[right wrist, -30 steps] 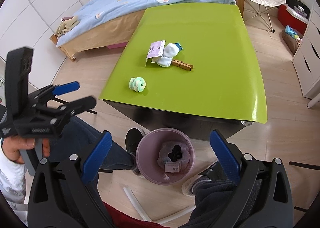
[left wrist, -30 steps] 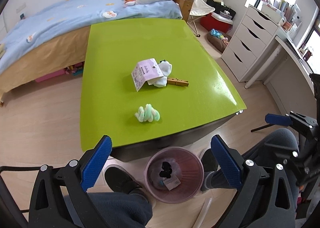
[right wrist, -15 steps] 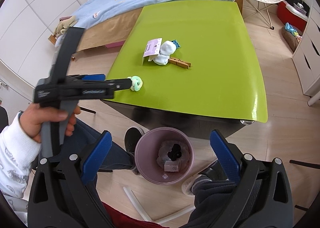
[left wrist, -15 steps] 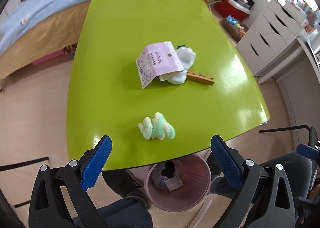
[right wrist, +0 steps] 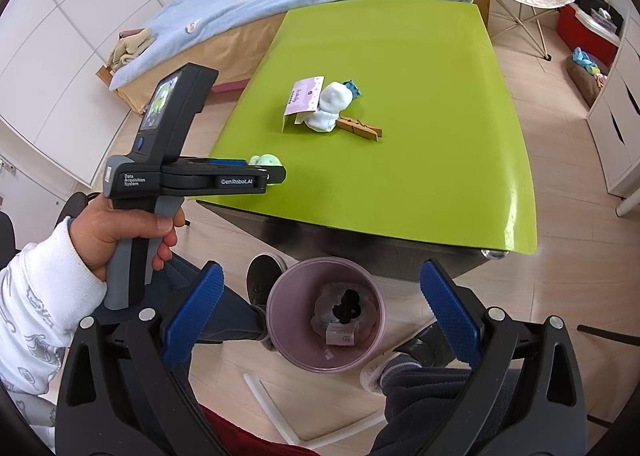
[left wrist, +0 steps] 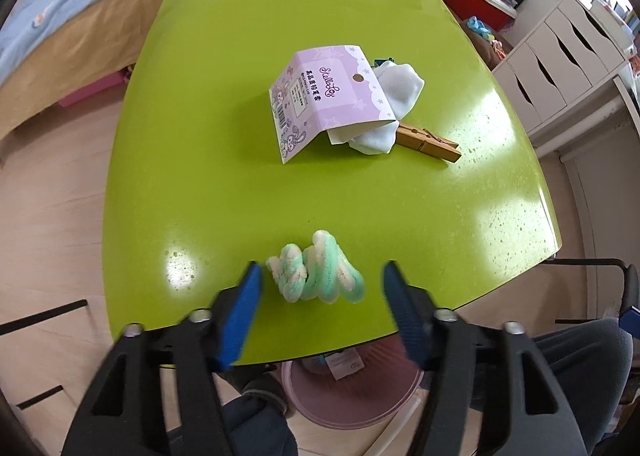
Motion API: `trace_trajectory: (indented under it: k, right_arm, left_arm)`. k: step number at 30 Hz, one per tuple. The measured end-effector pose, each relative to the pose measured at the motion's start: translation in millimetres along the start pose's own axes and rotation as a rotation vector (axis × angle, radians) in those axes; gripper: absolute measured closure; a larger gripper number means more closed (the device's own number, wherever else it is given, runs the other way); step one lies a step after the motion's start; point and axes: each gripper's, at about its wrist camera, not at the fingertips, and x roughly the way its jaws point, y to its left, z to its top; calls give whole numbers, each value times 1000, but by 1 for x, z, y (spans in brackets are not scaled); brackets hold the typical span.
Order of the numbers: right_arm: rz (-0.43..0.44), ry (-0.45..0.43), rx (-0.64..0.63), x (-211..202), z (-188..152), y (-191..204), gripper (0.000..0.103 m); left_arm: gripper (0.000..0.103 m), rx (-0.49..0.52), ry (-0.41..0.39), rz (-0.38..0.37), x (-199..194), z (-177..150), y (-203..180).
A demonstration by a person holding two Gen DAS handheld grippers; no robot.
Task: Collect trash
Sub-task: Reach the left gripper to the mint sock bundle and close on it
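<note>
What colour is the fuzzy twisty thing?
The fuzzy twist is mint green and white, clearest in the left wrist view.

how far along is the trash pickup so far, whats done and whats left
Done: the pink bin under the table edge already holds some scraps. In hand: nothing gripped yet; the open left gripper brackets the green-and-white fuzzy coil on the green table. The right gripper hangs open over the bin. Left: the purple card, white cloth and clothespin.

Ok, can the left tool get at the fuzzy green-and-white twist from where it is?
Probably yes. The left tool is open, its pads either side of the fuzzy green-and-white twist near the green table's front edge, nothing between them.
</note>
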Motion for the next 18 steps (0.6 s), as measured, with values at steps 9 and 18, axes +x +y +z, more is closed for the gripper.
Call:
trace_trajectory:
  k: [9, 18]
  right_arm:
    - [1, 14, -26, 17, 21, 0, 6]
    - [-10, 72, -87, 51, 57, -7, 6]
  left_arm:
    - [89, 39, -19, -5, -1, 2, 3]
    - [89, 79, -64, 1, -19, 4, 2]
